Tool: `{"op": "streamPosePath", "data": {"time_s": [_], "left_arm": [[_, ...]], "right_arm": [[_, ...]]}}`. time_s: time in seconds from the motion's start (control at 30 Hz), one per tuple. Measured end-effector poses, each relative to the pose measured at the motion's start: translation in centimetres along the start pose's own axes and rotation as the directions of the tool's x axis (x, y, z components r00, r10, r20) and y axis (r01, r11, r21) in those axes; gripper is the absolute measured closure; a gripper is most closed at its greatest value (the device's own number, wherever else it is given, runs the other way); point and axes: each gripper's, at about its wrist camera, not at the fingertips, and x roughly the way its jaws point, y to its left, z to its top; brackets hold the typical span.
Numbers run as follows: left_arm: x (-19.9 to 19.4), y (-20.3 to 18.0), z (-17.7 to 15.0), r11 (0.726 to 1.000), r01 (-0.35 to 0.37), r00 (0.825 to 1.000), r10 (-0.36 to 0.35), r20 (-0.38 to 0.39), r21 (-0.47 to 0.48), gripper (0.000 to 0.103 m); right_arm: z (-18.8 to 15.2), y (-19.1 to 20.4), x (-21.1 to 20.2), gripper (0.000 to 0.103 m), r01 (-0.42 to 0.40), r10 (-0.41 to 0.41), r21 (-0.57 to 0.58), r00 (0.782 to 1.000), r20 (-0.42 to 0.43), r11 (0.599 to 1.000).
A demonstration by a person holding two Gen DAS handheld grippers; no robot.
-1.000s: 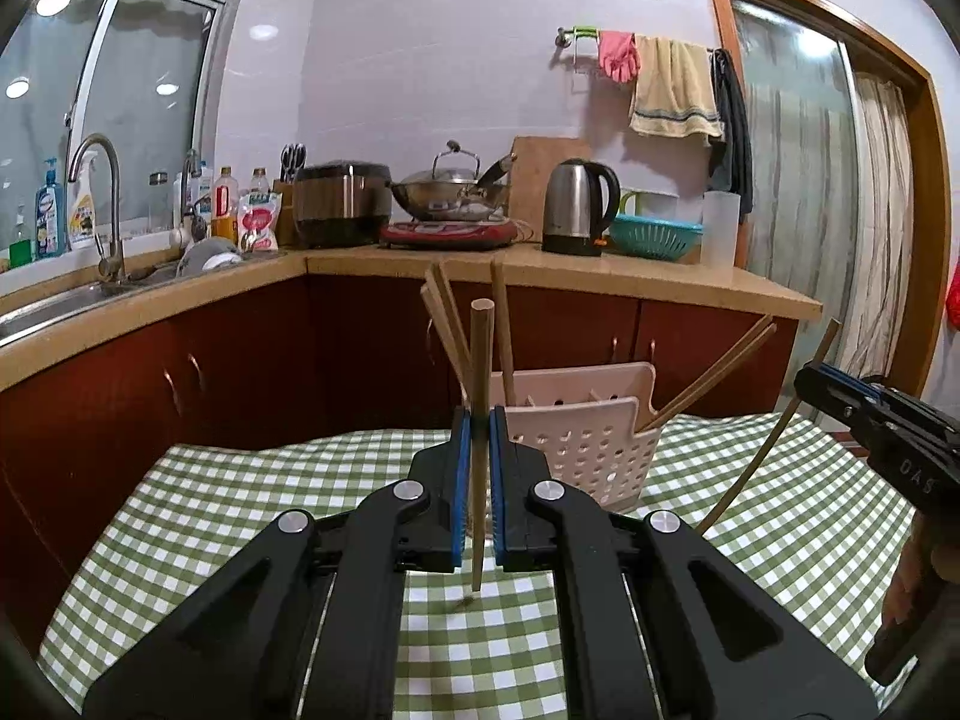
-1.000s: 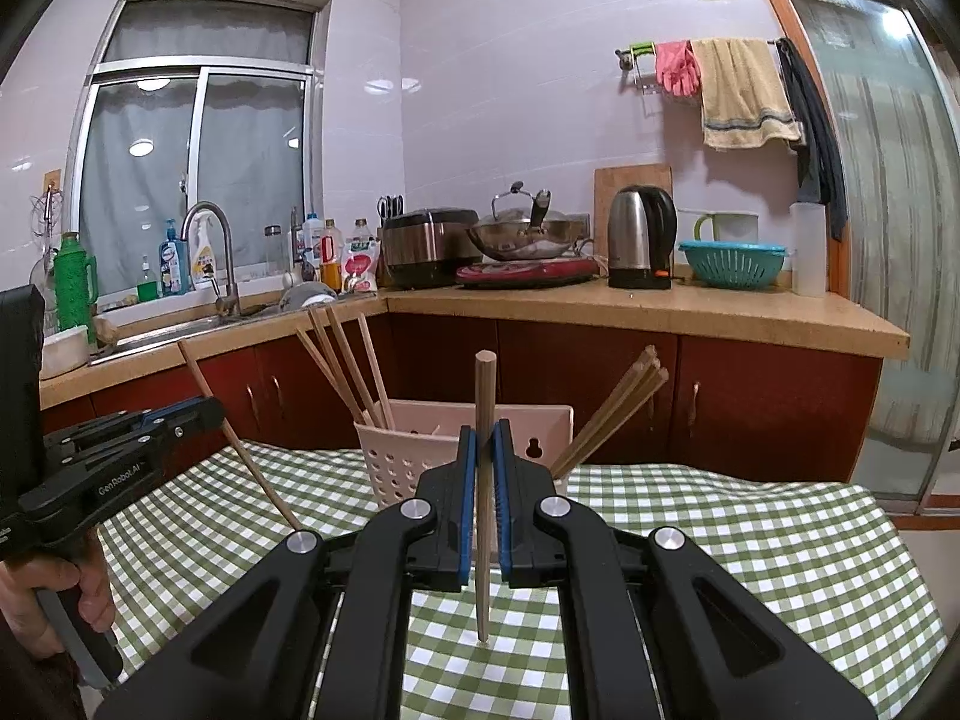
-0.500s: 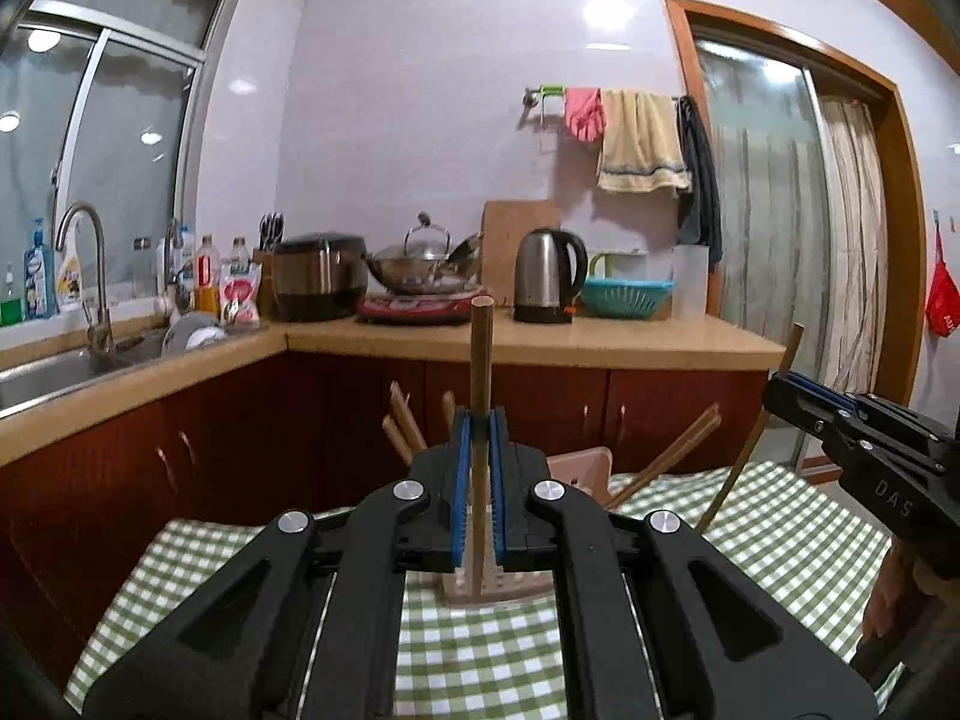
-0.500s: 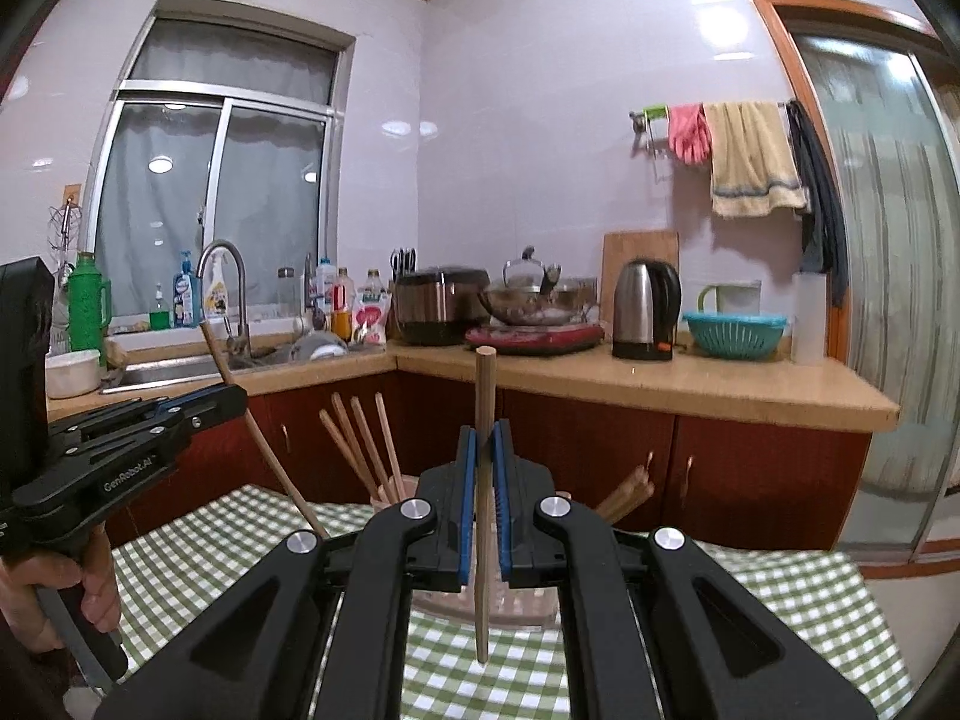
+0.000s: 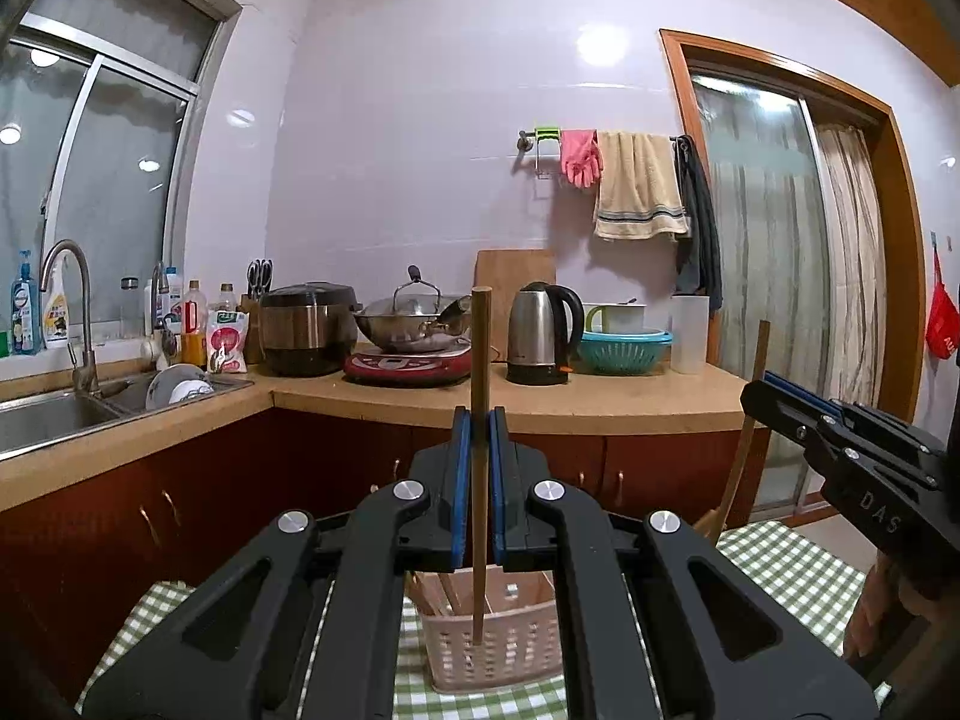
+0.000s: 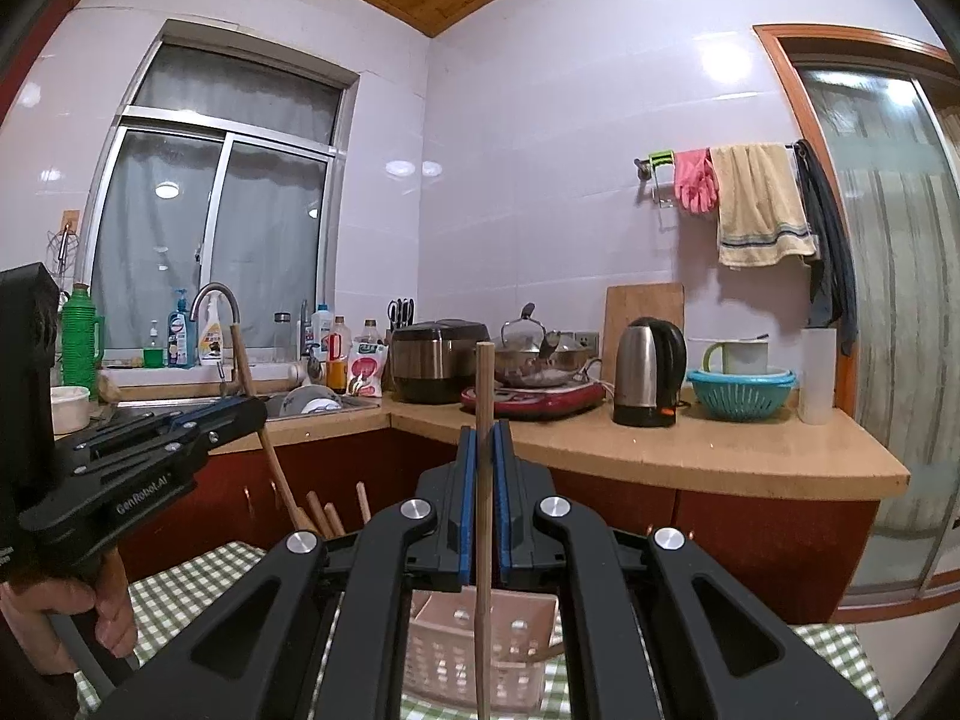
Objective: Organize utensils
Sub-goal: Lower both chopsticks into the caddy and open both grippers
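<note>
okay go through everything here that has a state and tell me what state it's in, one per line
Left claw: shut on a chopstick, held upright.
Right claw: shut on a second chopstick, held upright.
Basket: upright on the checked cloth, several chopsticks already in it.
Wok: lid on.
Kettle: lid shut.
Rice cooker: lid shut.
Window: looks shut.

Home kitchen: sink [image 5: 54, 414], wok [image 5: 411, 324], kettle [image 5: 543, 333], rice cooker [image 5: 306, 327].

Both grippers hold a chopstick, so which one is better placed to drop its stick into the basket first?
Probably left: the left gripper holds its chopstick upright with the tip over the basket; the right one's tip crosses the front wall.
</note>
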Motion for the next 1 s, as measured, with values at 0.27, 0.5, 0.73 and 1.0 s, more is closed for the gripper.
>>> {"op": "streamPosePath", "data": {"time_s": [0.27, 0.5, 0.73, 1.0], "left_arm": [[2.8, 0.7, 0.7, 0.999, -0.015, 0.999, 0.016, 0.031, -0.030, 0.096], [5.8, 1.0, 0.3, 0.999, -0.025, 0.999, 0.026, 0.021, -0.039, 0.096], [8.0, 1.1, -2.2, 0.999, -0.037, 0.999, 0.036, -0.022, -0.031, 0.097], [9.3, 1.1, -4.5, 0.999, -0.026, 0.997, 0.023, -0.076, -0.029, 0.097]], "right_arm": [[0.8, -0.5, 3.3, 0.096, 0.007, -0.008, 0.020, 0.999, 0.053, 1.000], [-0.3, -0.8, 6.3, 0.096, 0.033, -0.034, 0.016, 0.998, 0.046, 0.999], [-2.8, -1.9, 8.7, 0.096, 0.057, -0.057, 0.035, 0.998, -0.003, 0.998], [-5.0, -2.4, 10.2, 0.096, 0.061, -0.058, 0.047, 0.997, -0.055, 0.997]]}}
